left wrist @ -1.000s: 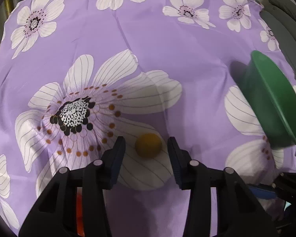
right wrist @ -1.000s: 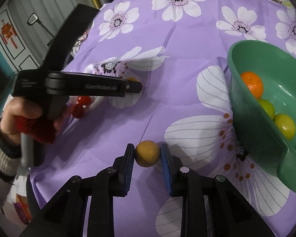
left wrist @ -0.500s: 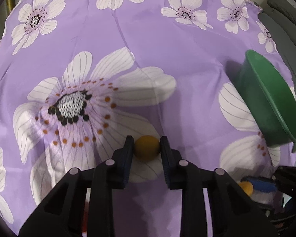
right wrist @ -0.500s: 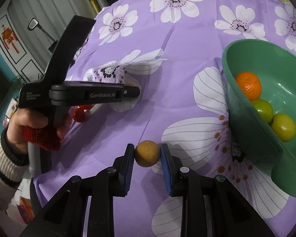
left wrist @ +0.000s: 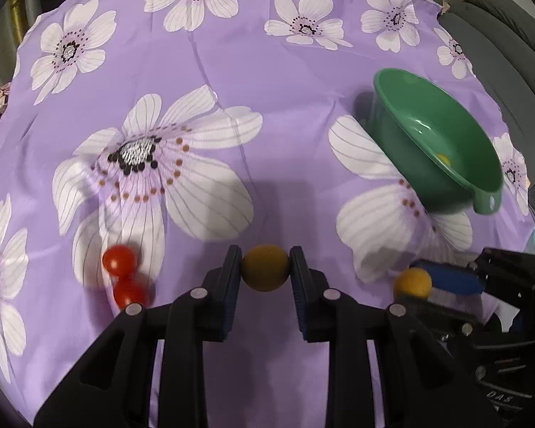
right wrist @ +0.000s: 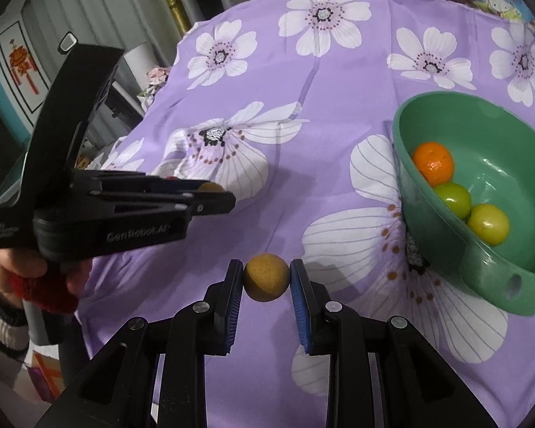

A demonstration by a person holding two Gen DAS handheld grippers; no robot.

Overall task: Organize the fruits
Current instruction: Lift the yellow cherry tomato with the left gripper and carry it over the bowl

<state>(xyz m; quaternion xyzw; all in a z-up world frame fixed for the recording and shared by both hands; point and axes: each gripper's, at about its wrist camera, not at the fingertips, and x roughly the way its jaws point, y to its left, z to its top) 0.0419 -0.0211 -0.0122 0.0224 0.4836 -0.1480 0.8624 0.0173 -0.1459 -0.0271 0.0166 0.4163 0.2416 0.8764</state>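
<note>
My left gripper (left wrist: 265, 273) is shut on a small round brown-yellow fruit (left wrist: 265, 273), held above the purple flowered cloth. My right gripper (right wrist: 266, 282) is shut on a second brown-yellow fruit (right wrist: 266, 282); the left wrist view shows that fruit (left wrist: 412, 282) at the lower right between the right gripper's fingers. A green bowl (right wrist: 495, 274) sits to the right and holds an orange (right wrist: 433, 162) and two green-yellow fruits (right wrist: 488, 223). In the left wrist view the bowl (left wrist: 406, 135) lies at the right. Two red fruits (left wrist: 125, 274) lie on the cloth left of my left gripper.
The purple cloth (left wrist: 232, 71) with white flowers covers the whole table. A person's hand (right wrist: 35, 278) in a striped sleeve holds the left gripper at the left of the right wrist view. A grey chair (left wrist: 499, 35) stands beyond the table's right edge.
The left gripper's jaws closed on the brown-yellow fruit and lifted it off the cloth. The red fruits and the bowl's inside came into the left wrist view. The right gripper kept its fruit.
</note>
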